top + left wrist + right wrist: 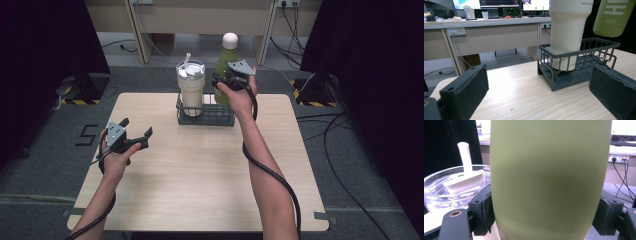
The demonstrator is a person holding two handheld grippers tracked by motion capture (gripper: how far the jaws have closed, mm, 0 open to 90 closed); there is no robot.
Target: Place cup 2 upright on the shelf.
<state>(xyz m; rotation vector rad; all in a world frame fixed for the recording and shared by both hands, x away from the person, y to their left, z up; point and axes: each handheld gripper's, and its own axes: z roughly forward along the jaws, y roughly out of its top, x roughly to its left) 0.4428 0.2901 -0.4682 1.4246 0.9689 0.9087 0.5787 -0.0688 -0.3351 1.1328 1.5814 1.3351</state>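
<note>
- Right gripper [226, 80] is clamped on the green bottle [224, 62]: in the right gripper view the bottle body [550, 180] sits between the 2 fingers [482, 211], pads pressed on both sides.
- Bottle is upright, white cap at 12 o'clock, held at the far edge of the desk [200, 170] over the right end of the wire basket [212, 116].
- In the left gripper view the bottle's base [612, 18] hangs above the basket rim [589, 43], clear of it, not touching.
- Cream tumbler [191, 87] with clear lid and white straw stands in the left end of the basket, at 9 o'clock of the bottle, just beside it.
- The right gripper view shows the tumbler lid [454, 185] and straw close at 9 o'clock of the bottle.
- Basket sits at 12 o'clock on the desk, near the far edge, about centre.
- Left gripper [136, 131] is at 9 o'clock of the desk, near the left edge, well apart from the basket.
- Its fingers [466, 93] stand wide open, holding nothing, pointed toward the basket and tumbler [569, 32].
- Both forearms come in from 6 o'clock, with a black cable trailing along each.
</note>
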